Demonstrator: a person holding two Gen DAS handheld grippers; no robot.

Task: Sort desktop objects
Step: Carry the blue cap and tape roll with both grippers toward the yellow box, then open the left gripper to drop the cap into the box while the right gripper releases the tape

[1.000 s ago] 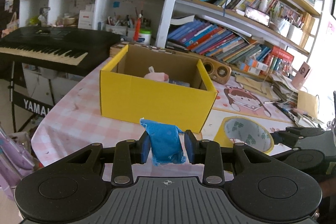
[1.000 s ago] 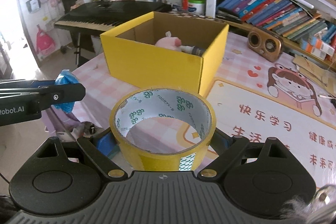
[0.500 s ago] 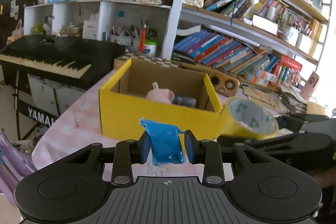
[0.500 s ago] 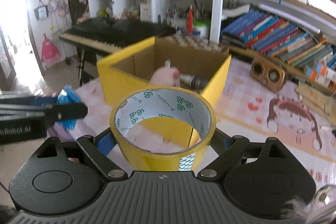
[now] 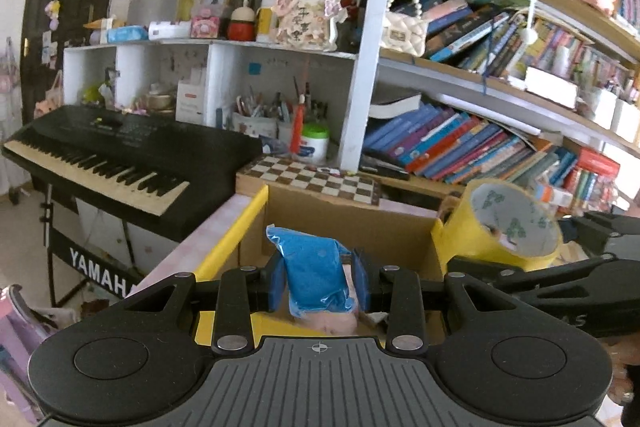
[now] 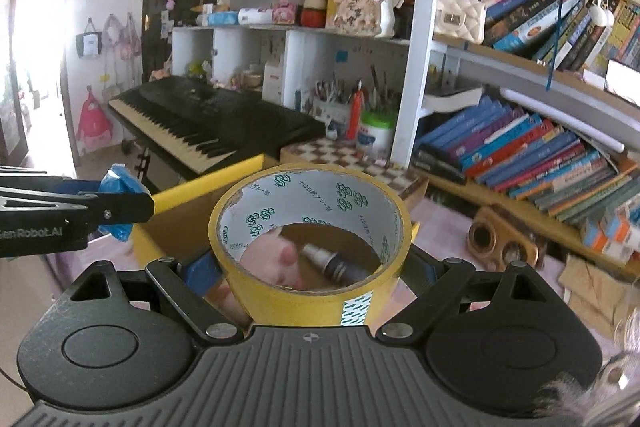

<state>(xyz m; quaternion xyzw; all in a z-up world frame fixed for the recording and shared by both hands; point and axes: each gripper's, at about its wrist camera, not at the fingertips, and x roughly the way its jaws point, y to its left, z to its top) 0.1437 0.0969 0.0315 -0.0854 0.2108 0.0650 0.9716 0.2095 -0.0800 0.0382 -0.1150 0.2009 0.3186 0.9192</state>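
blue packet and tape roll held over the yellow box

the crumpled blue packet [image 5: 316,277] is pinched in the narrow jaws of the left gripper [image 5: 317,285], above the near edge of the yellow box [image 5: 230,241]. right of it, the yellow tape roll [image 6: 312,247] is clamped across the wide jaws of the right gripper [image 6: 312,273]; through its ring a pink plush [image 6: 266,257] and a dark bottle [image 6: 334,263] lie in the box. a keyboard [image 5: 120,155] stands far left.

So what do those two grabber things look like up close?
Both are matte black plastic. The left gripper and right gripper each have a ribbed grey-black deck with a small crosshair mark, two round discs at the sides, silver rivets on slanted link arms, and blue pads on the fingers. White lettering runs along the left gripper's side in the right wrist view.
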